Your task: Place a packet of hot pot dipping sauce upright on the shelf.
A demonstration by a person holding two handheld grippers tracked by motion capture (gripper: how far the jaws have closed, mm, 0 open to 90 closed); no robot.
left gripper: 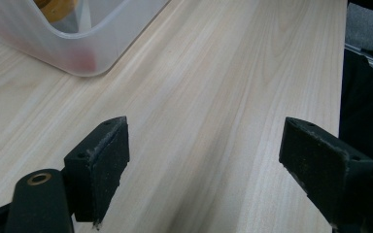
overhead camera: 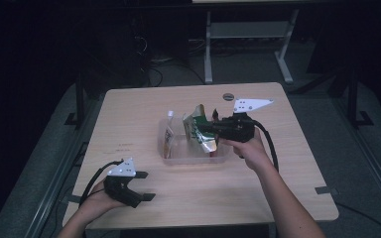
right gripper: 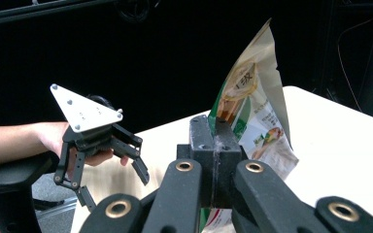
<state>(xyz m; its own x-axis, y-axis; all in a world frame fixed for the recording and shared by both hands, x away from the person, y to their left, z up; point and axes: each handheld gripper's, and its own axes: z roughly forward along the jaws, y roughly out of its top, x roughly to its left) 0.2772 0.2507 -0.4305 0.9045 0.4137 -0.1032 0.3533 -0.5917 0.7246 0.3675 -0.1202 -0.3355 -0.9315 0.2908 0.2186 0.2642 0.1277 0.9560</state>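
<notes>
Snack packet stands clamped in the right tool; left tool gapes apart.

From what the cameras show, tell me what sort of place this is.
Probably a lab or workshop set up for recording: a bare wooden table on dark floor, cables trailing behind it, a white metal stand, and hand-held grippers with cameras.

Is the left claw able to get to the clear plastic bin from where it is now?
Probably yes. The left claw sits open on the table, with bare wood between it and the clear plastic bin. The right claw, shut on a snack pouch, works over the bin's far side.
</notes>
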